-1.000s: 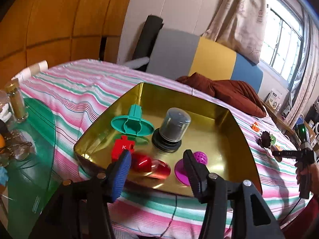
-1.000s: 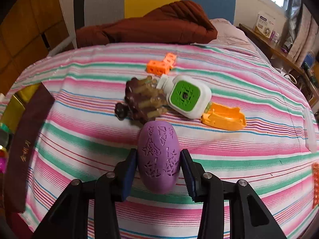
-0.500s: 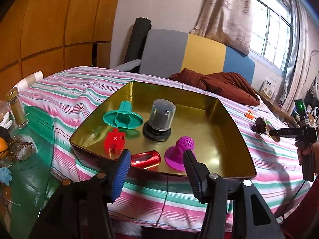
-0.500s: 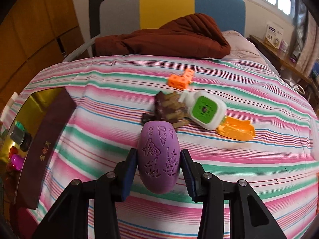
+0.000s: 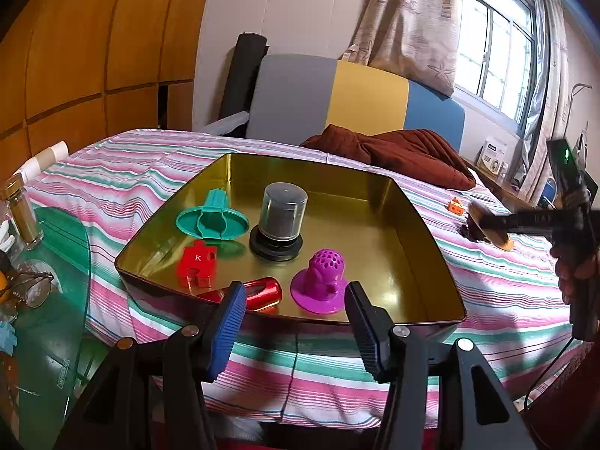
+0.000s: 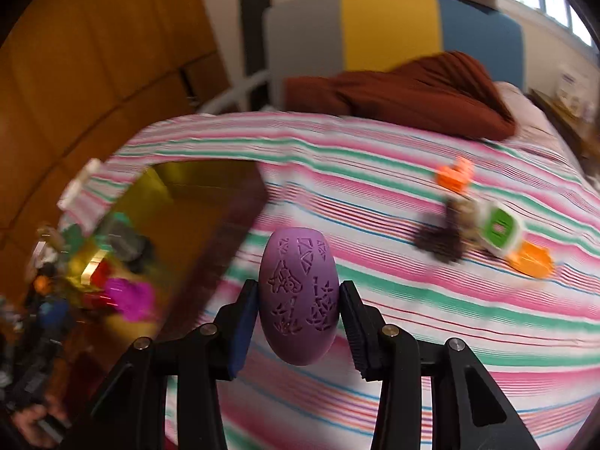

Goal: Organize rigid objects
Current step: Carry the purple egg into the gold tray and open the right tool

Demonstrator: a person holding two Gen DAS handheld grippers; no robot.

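A gold tray (image 5: pixel 423 232) lies on the striped bed. It holds a teal disc piece (image 5: pixel 212 221), a clear-domed black cylinder (image 5: pixel 281 221), a red K block (image 5: pixel 197 262), a red can (image 5: pixel 262 294) and a magenta perforated cone (image 5: pixel 320 281). My left gripper (image 5: pixel 294 322) is open and empty, in front of the tray's near edge. My right gripper (image 6: pixel 298 313) is shut on a purple patterned egg (image 6: pixel 298 296), held above the bed to the right of the tray (image 6: pixel 176 202). The right gripper (image 5: pixel 498 221) also shows at the far right of the left wrist view.
On the bed right of the tray lie an orange block (image 6: pixel 453 176), a brown toy (image 6: pixel 442 232), a white-and-green bottle (image 6: pixel 498 232) and an orange piece (image 6: pixel 532 262). A brown blanket (image 5: pixel 405 153) lies at the back. A glass side table (image 5: pixel 48 262) with a jar (image 5: pixel 20 213) stands left.
My right gripper has swung left with the egg, bringing the tray into its view. My left gripper has pulled back from the tray and stayed open.
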